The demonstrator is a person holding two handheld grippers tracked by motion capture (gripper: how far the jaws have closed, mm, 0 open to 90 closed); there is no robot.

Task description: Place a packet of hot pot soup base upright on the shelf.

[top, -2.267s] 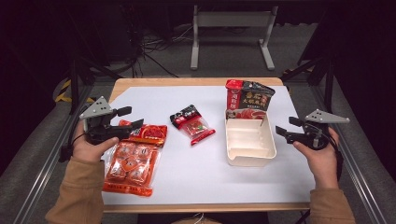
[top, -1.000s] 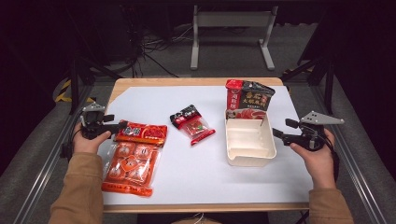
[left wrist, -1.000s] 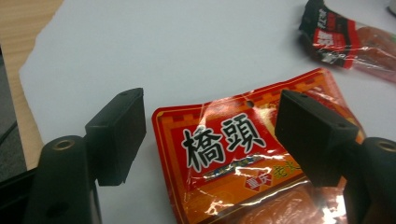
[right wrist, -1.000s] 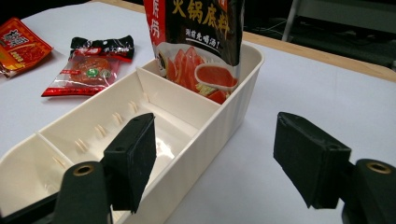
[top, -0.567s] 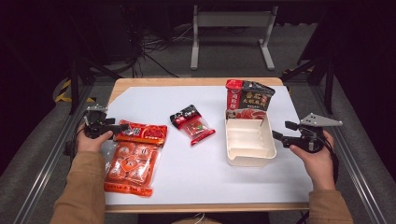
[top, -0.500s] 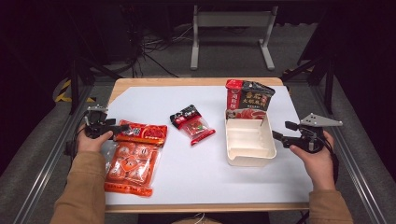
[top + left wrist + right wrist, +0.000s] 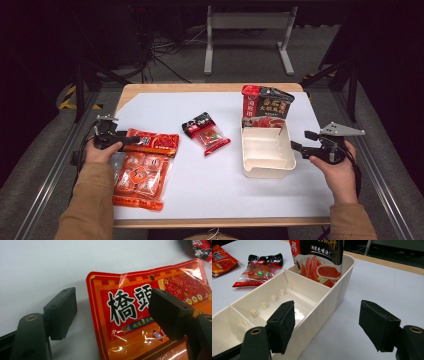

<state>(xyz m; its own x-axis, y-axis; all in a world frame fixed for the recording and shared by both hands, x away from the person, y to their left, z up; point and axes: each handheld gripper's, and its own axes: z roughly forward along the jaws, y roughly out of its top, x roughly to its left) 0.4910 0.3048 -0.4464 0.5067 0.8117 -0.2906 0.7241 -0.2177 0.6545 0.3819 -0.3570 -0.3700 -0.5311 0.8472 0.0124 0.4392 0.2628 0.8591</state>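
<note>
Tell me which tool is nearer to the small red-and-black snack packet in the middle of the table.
Left. The left tool sits at the large orange packet, just left of the small snack packet. The right tool is beyond the white tray, on its far right side.

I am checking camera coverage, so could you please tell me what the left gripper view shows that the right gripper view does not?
Left gripper view alone: the left claw, open, with one pad over the large orange-red printed pouch's top edge, its black characters readable. Right gripper view alone: the open right claw beside the cream plastic divided tray, a dark soup-base packet standing in its far compartment. Both: the white table sheet and the small red-and-black snack packet.
</note>
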